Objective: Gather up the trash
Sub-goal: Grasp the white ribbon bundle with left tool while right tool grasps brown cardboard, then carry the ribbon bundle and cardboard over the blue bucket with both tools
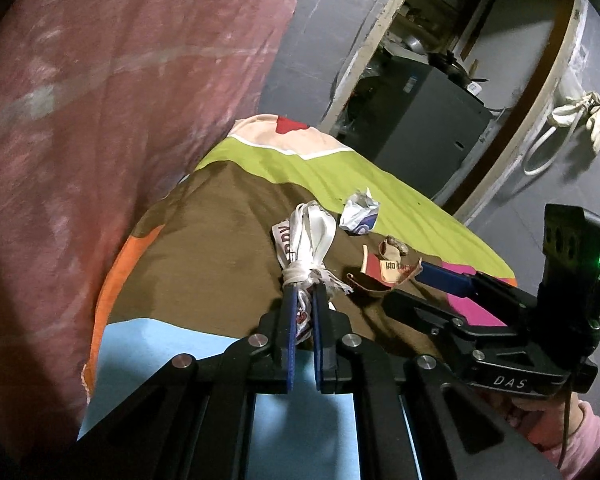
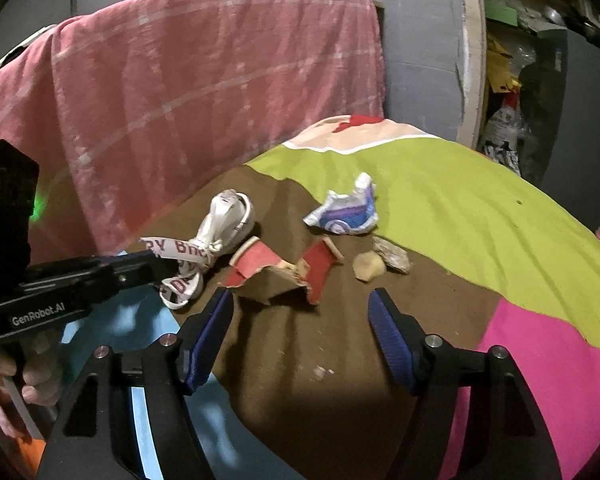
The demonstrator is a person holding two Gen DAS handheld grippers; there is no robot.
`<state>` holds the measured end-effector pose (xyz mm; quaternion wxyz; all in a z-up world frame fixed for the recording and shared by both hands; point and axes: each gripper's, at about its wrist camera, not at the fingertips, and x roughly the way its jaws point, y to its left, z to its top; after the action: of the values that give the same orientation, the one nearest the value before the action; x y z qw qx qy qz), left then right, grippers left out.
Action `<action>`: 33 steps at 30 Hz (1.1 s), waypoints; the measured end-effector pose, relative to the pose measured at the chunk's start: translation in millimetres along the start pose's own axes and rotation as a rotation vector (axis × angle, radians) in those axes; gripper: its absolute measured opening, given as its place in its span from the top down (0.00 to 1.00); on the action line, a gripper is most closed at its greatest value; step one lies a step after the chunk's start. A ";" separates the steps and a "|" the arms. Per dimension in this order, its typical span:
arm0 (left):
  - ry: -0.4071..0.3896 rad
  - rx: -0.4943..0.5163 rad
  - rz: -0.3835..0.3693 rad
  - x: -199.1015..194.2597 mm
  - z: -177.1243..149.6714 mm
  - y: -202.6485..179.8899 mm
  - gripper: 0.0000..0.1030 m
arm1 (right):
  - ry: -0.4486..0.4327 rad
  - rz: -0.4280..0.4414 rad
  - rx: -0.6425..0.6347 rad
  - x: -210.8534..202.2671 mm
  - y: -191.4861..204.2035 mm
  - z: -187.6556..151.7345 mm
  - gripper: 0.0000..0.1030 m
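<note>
My left gripper (image 1: pixel 303 292) is shut on a knotted white printed plastic bag (image 1: pixel 310 240), which also shows in the right wrist view (image 2: pixel 216 236). My right gripper (image 2: pixel 300 304) is open, its fingers on either side of a torn red and brown cardboard piece (image 2: pixel 276 276), just short of it. The cardboard shows in the left wrist view (image 1: pixel 388 270), where the right gripper (image 1: pixel 440 280) reaches it from the right. A crumpled white and purple wrapper (image 2: pixel 346 216) and small brown scraps (image 2: pixel 380 262) lie beyond on the bed.
The bed is covered by a multicoloured sheet (image 2: pixel 460 208) of green, brown, pink and blue. A pink checked cloth (image 2: pixel 204 92) hangs along the far left side. A doorway with a dark cabinet (image 1: pixel 432 120) lies beyond the bed.
</note>
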<state>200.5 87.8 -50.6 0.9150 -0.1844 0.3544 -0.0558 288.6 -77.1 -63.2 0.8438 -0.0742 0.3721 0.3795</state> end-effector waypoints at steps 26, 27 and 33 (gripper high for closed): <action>0.069 0.015 0.024 3.8 -4.0 -2.4 0.96 | 0.032 0.047 0.033 21.2 0.3 14.9 0.75; 0.067 0.015 0.023 3.2 -4.1 -3.0 0.96 | 0.026 0.045 0.034 20.7 0.2 14.9 0.77; 0.034 0.027 0.003 -3.4 -5.9 -9.9 0.97 | -0.042 0.046 0.068 3.7 -6.3 8.3 0.85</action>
<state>194.3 77.6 -48.7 0.9114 -0.1708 0.3692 -0.0623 299.4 -76.0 -60.8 0.8446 -0.0290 0.3686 0.3873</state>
